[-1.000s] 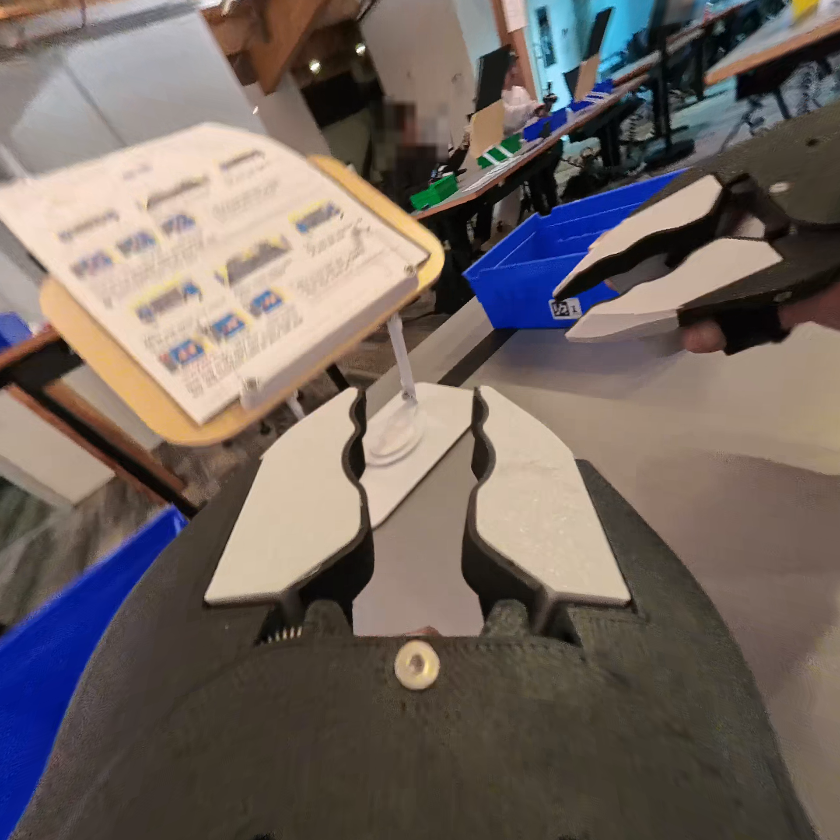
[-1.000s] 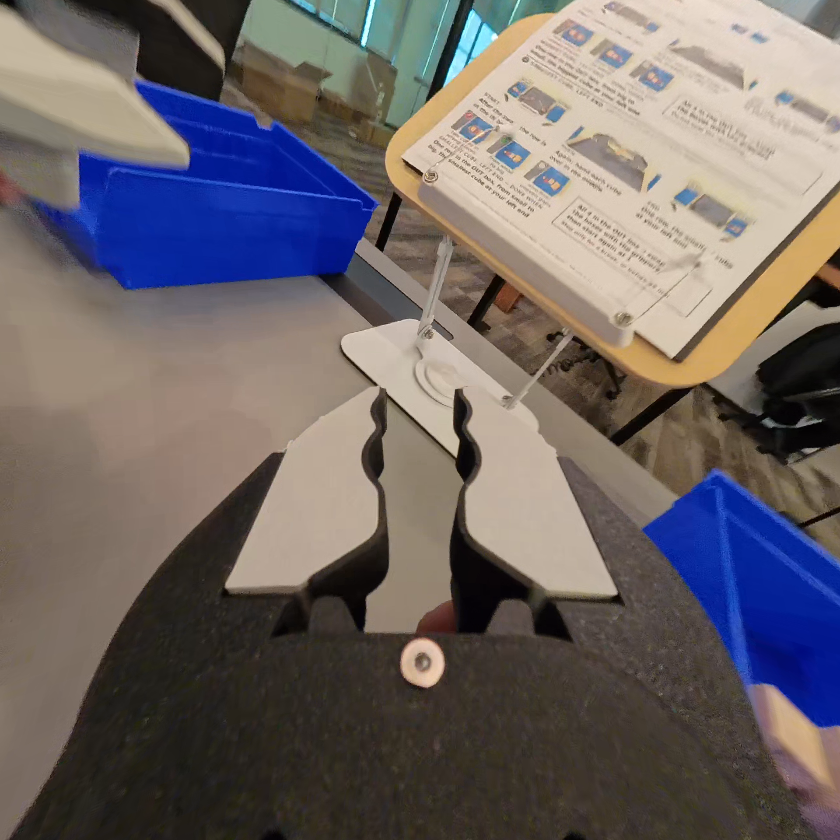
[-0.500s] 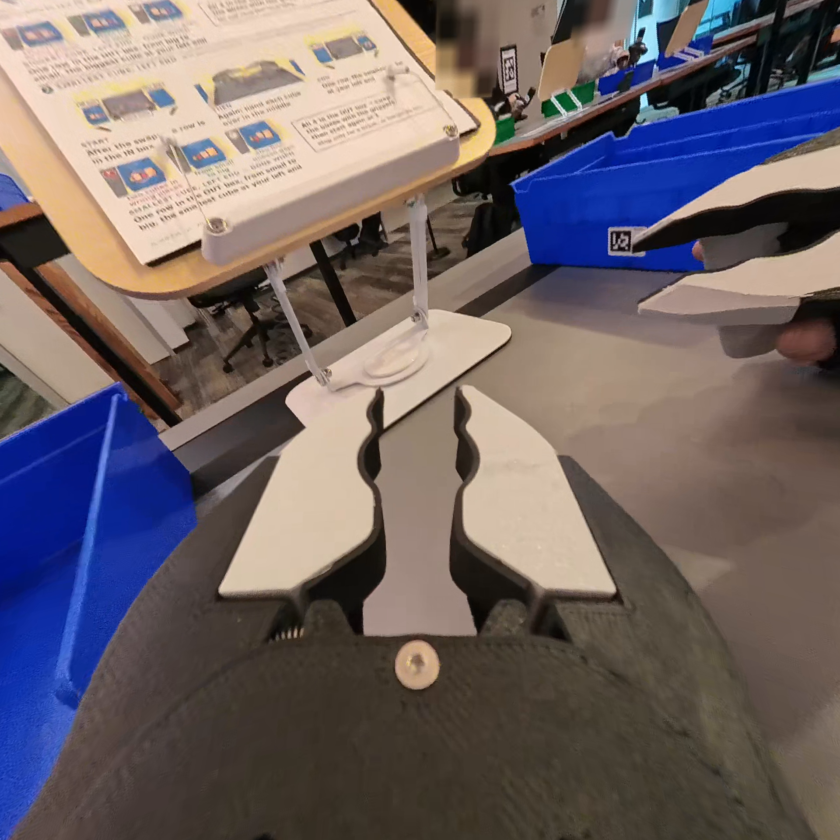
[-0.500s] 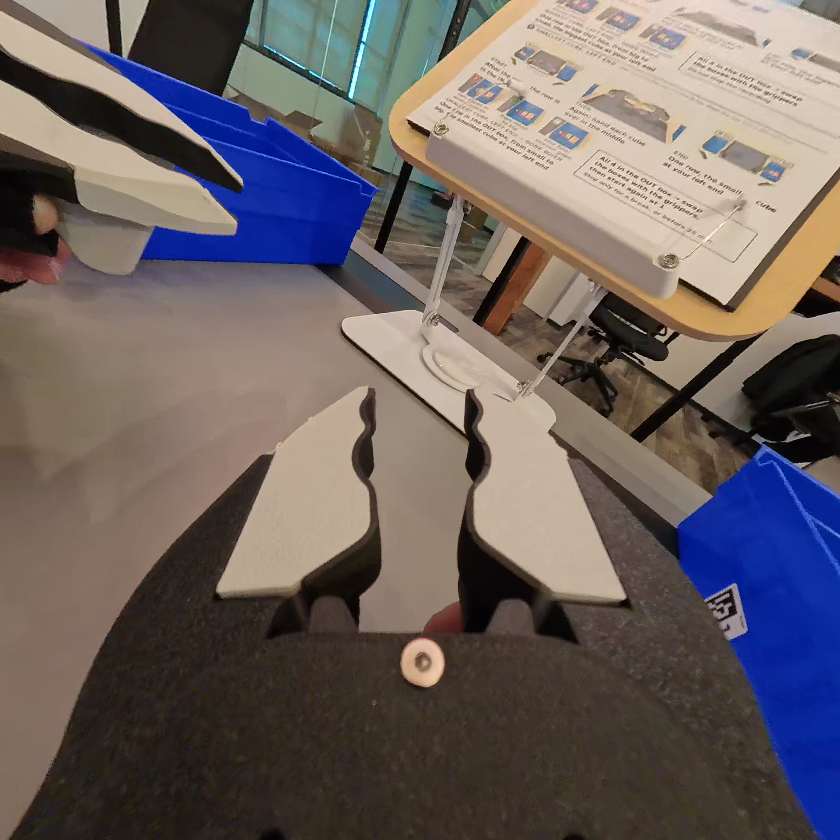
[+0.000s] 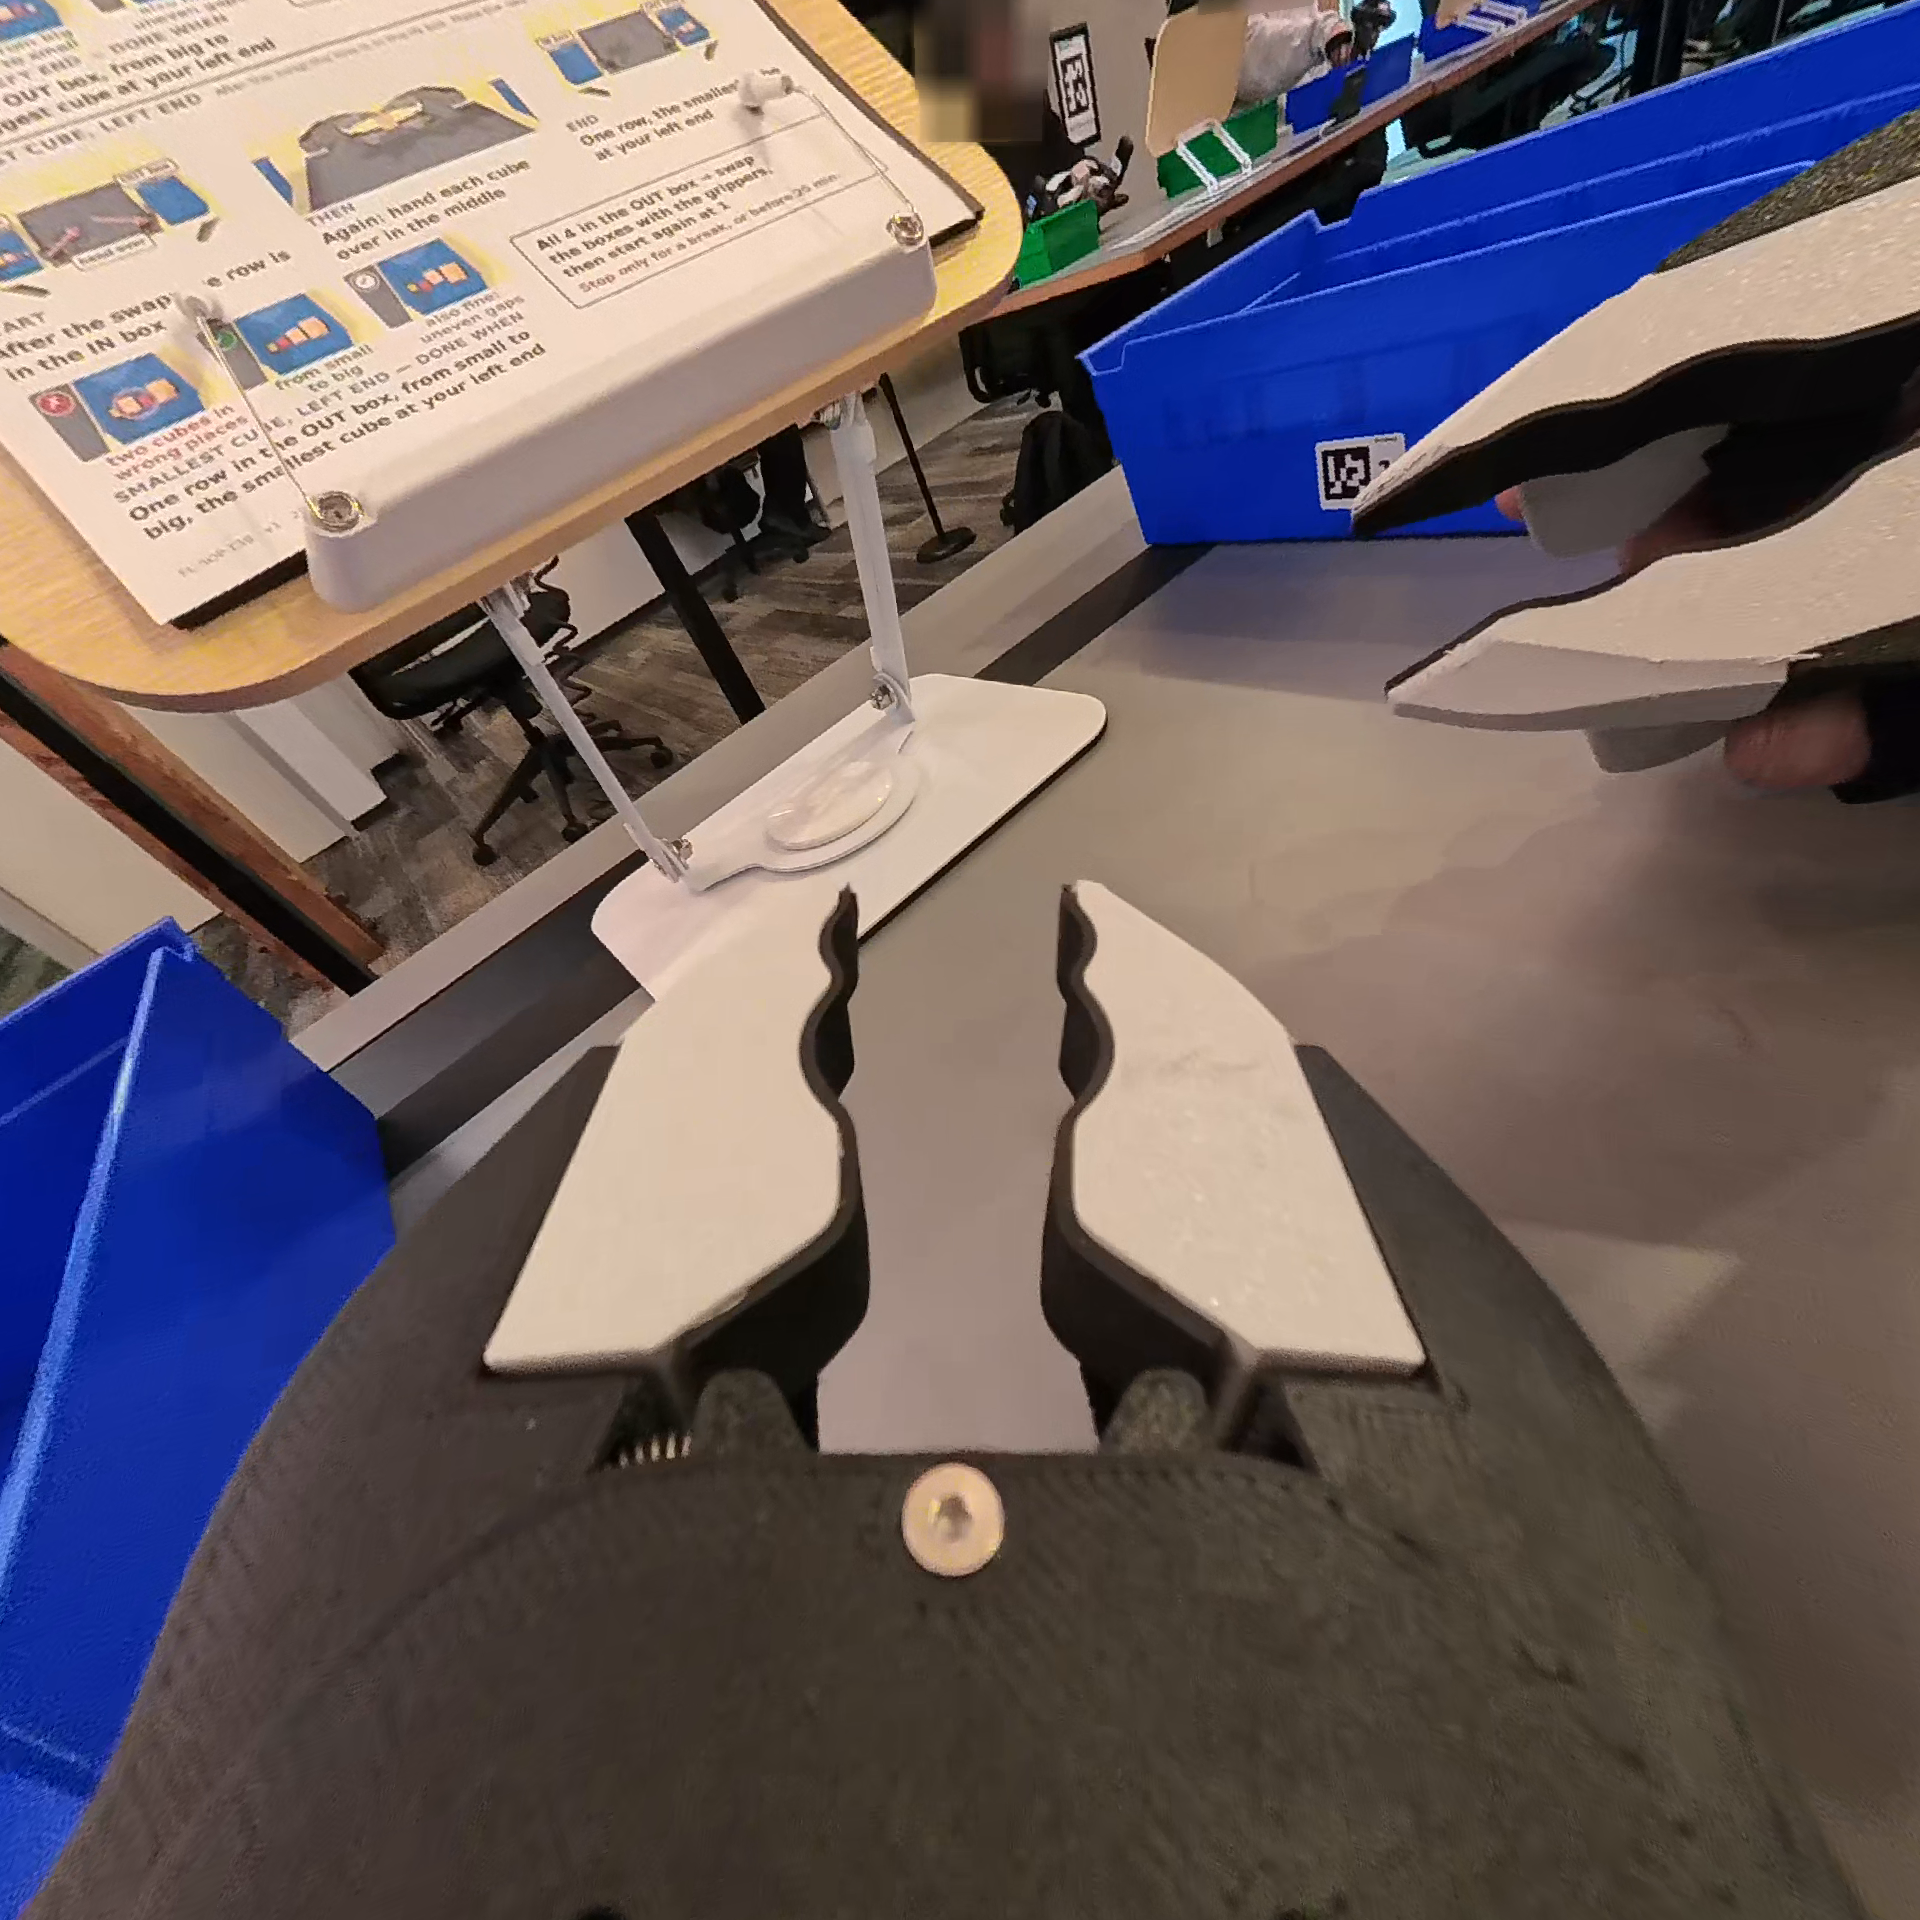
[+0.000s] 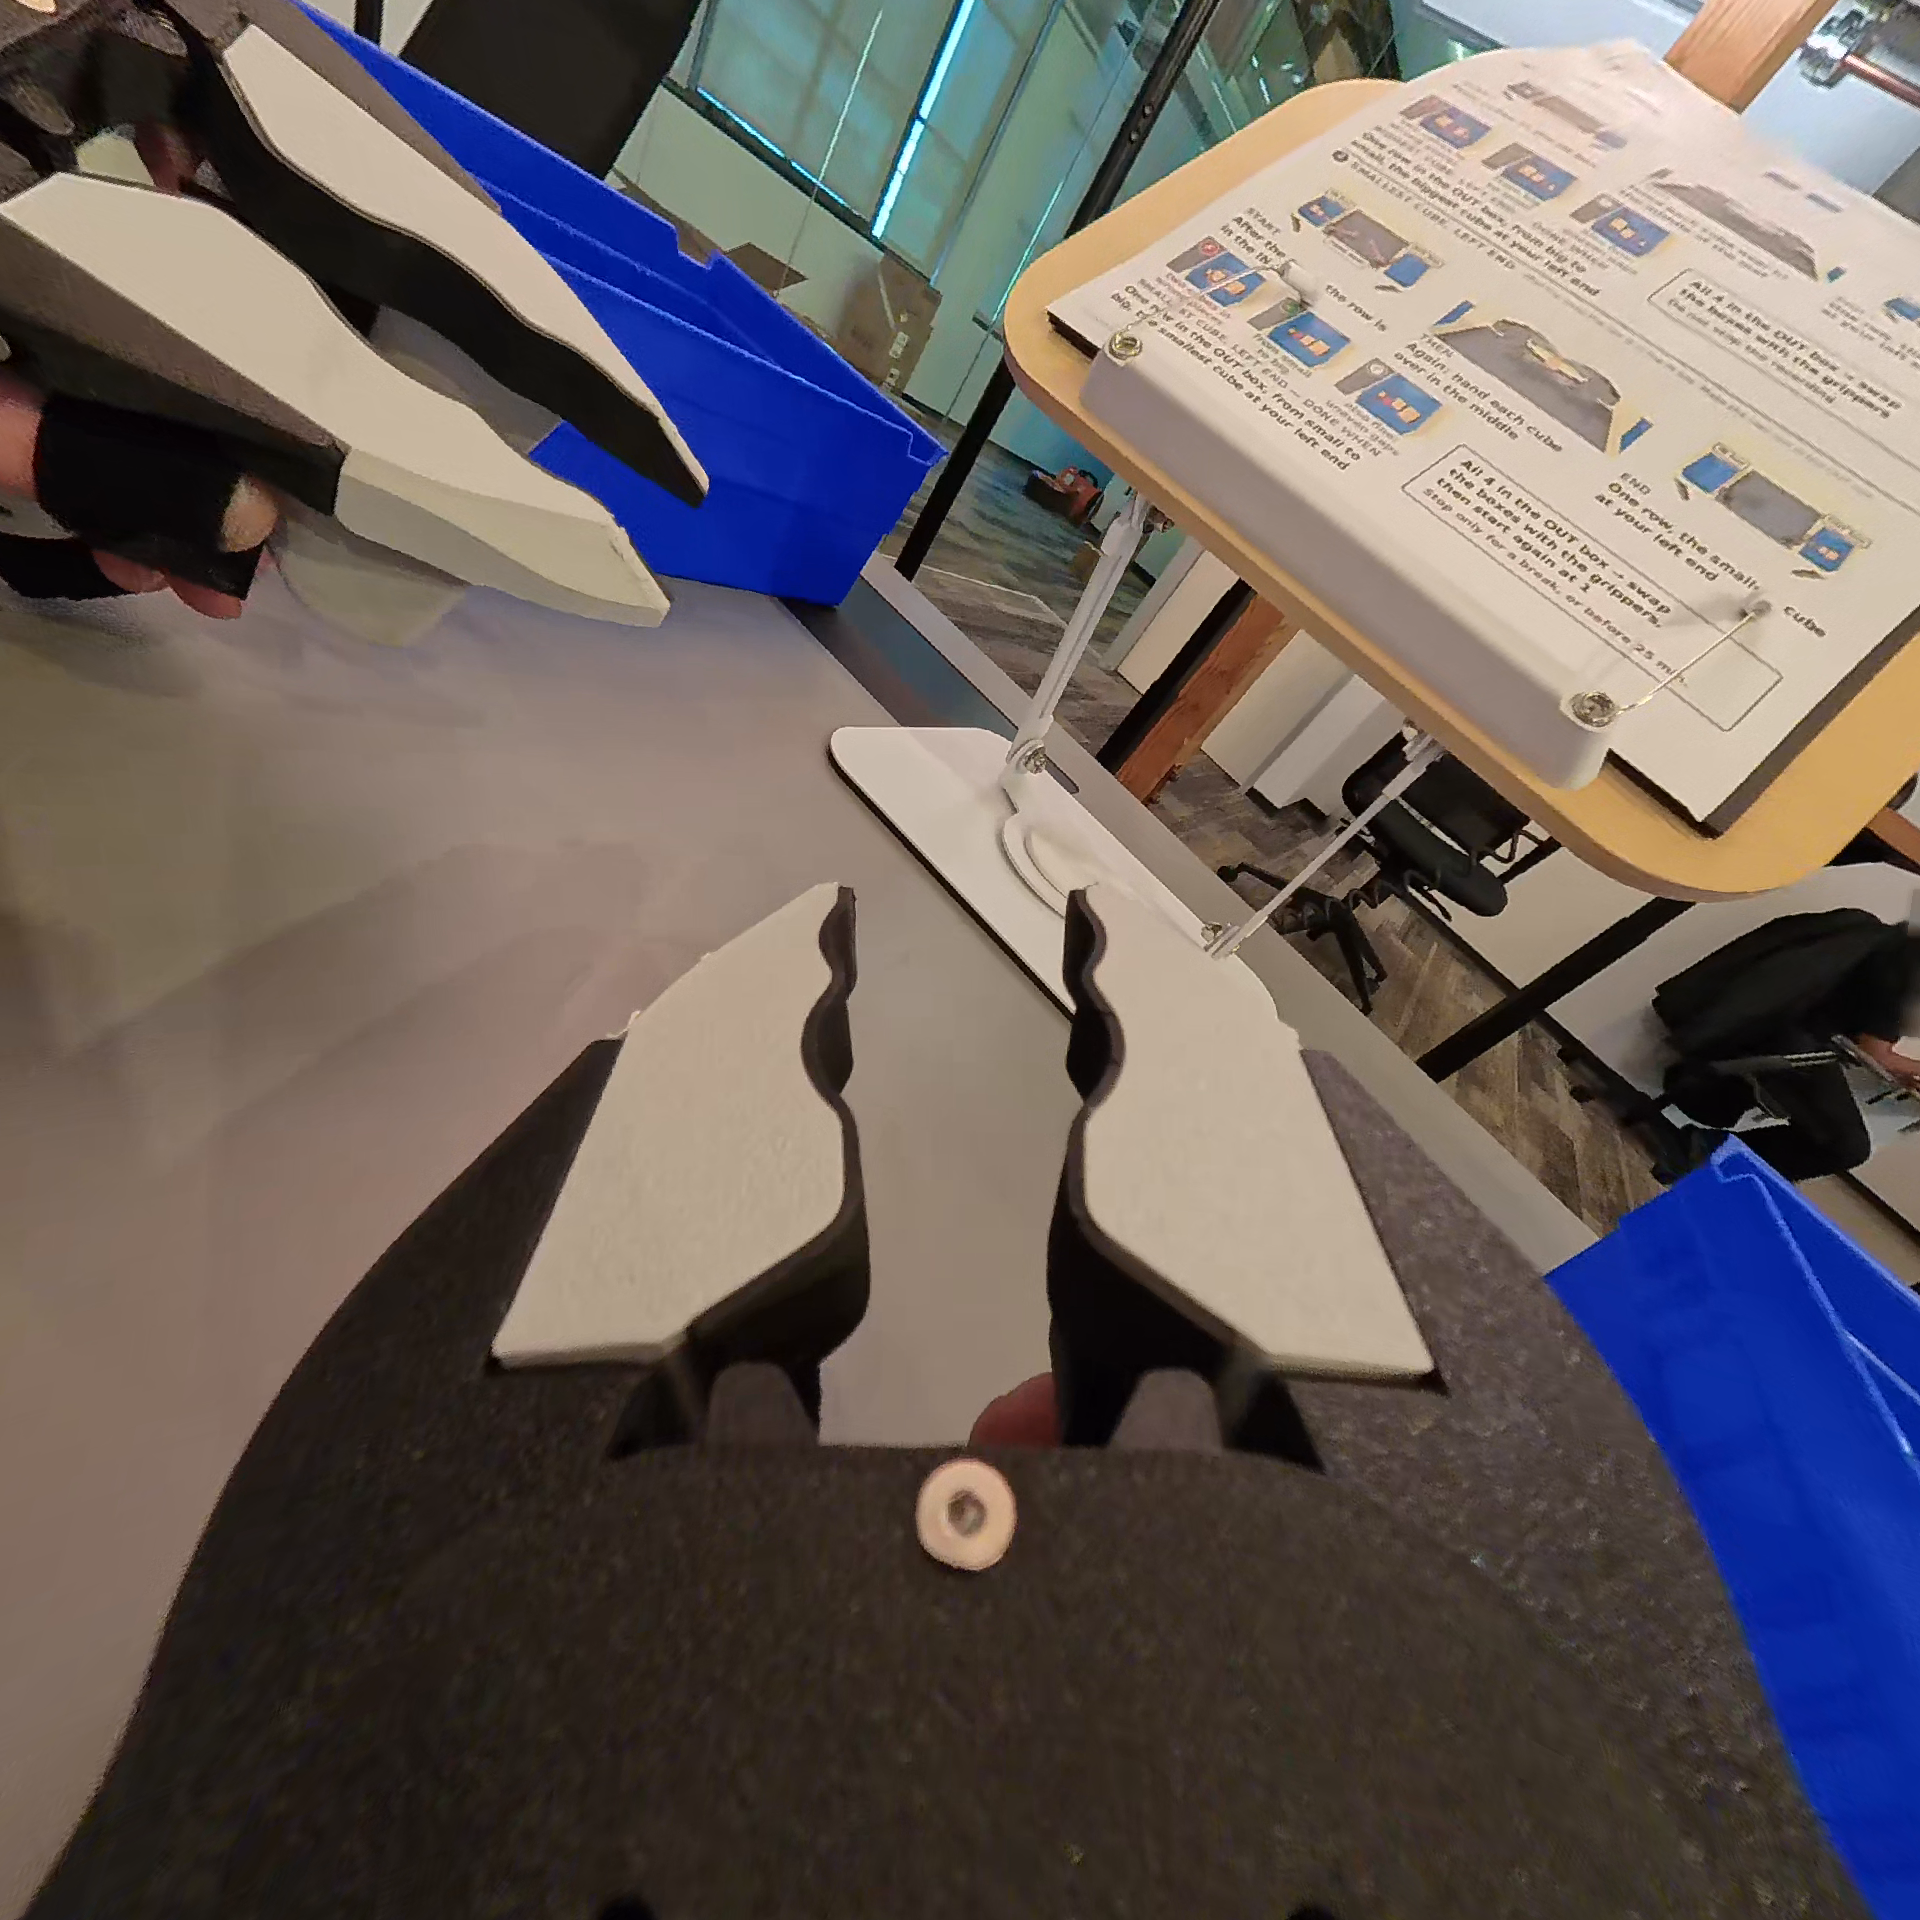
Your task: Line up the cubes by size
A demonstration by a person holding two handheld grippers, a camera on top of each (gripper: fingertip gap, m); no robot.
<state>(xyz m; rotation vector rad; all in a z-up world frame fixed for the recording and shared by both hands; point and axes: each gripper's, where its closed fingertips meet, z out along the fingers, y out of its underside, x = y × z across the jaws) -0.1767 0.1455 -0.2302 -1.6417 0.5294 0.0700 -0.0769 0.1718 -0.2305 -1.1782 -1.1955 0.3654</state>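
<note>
Hand-held grippers, left (image 5: 956, 904) and right (image 6: 961, 904), with wavy-edged white fingers in grainy black foam, are hovering part open and bare over a smooth grey desk (image 5: 1455, 1039) between glossy blue bins (image 5: 1299, 416).

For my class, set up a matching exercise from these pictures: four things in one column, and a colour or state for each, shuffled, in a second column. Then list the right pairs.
Things:
1. left tool
2. bin behind the right tool
3. base plate of the stand
4. board under the instruction sheet

Colour or state:
A. white, flat on the grey table
B. blue
C. light wood, tilted
D. open, nothing between its fingers

Pairs: 1-D, 2-B, 3-A, 4-C
</note>
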